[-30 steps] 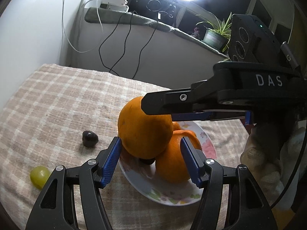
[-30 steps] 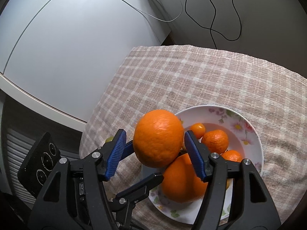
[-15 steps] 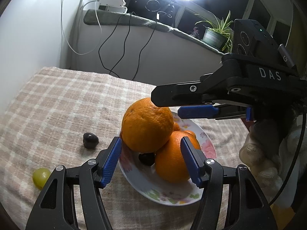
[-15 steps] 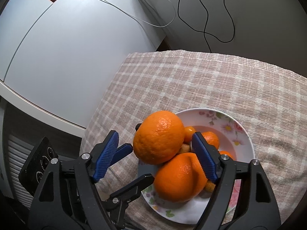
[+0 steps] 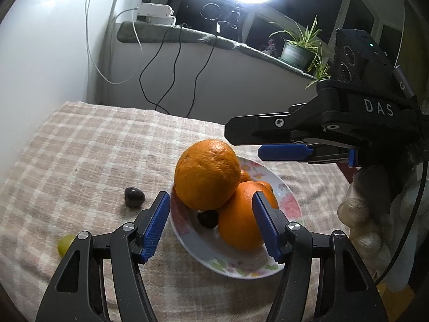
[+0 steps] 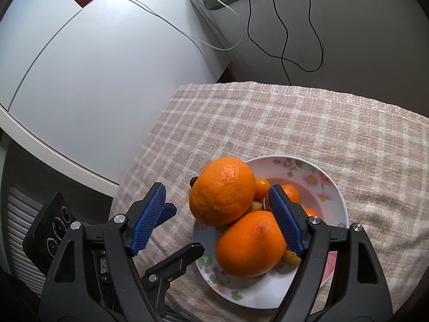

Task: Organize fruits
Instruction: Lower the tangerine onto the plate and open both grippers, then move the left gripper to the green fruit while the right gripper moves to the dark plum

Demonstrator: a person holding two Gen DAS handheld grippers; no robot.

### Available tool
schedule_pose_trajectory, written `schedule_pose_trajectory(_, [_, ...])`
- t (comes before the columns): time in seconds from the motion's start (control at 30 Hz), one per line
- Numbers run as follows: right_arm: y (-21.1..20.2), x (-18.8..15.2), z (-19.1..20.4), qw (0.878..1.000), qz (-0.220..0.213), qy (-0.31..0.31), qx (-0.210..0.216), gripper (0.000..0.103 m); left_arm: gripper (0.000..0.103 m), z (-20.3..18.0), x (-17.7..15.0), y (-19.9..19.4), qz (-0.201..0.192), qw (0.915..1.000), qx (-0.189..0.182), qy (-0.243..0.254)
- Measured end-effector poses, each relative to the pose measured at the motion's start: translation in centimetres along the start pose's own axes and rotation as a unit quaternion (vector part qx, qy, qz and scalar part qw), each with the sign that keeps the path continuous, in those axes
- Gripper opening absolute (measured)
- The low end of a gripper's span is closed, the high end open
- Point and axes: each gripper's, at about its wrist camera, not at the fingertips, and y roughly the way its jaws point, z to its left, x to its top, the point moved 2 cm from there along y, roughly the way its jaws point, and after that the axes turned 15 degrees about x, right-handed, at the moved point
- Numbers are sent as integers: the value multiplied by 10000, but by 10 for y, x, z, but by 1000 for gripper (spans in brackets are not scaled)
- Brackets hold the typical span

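Note:
A floral plate (image 5: 236,263) (image 6: 332,187) on the checked cloth holds two big oranges, one (image 5: 207,174) (image 6: 222,191) resting on the other (image 5: 241,220) (image 6: 250,244), with small orange fruits (image 6: 261,187) and a dark grape (image 5: 207,218). My left gripper (image 5: 211,225) is open and empty, just in front of the plate. My right gripper (image 6: 217,220) is open and empty, raised above the oranges; it shows at the right in the left wrist view (image 5: 284,145). A dark grape (image 5: 134,196) and a green grape (image 5: 65,244) lie on the cloth left of the plate.
The checked cloth (image 5: 93,147) covers the table, with a white wall on the left and a sill with cables and a potted plant (image 5: 297,51) behind. A white cabinet (image 6: 93,80) stands beside the table's left edge.
My right gripper has opened, let go of the top orange and drawn back and up. The orange now rests on the other orange in the plate. My left gripper has pulled back slightly.

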Motion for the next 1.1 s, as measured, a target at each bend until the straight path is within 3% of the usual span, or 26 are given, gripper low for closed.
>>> schedule_pose_trajectory(0.27, [-10,-12,27,9967,-488,-622,-168,82,63,15,-3,-16,-112,9999,69,39])
schedule_pose_trajectory(0.43, [-5,-16,55,9892,-458,-1338,-395,94,63,40,-12,-28,-175,9995,255,12])
schedule_pose_trajectory(0.77, [23,-17,89,9702,223,-2333,-620,96,63,94,-36,-38,-44,9969,771,-136])
schedule_pose_trajectory(0.97, [52,-23,101,9502,811,-2908,-775,96,63,109,-41,-35,20,9965,799,-257])
schedule_pose_trajectory(1.1, [73,-27,106,9338,1259,-3217,-933,85,63,112,-43,-29,97,9968,744,-264])
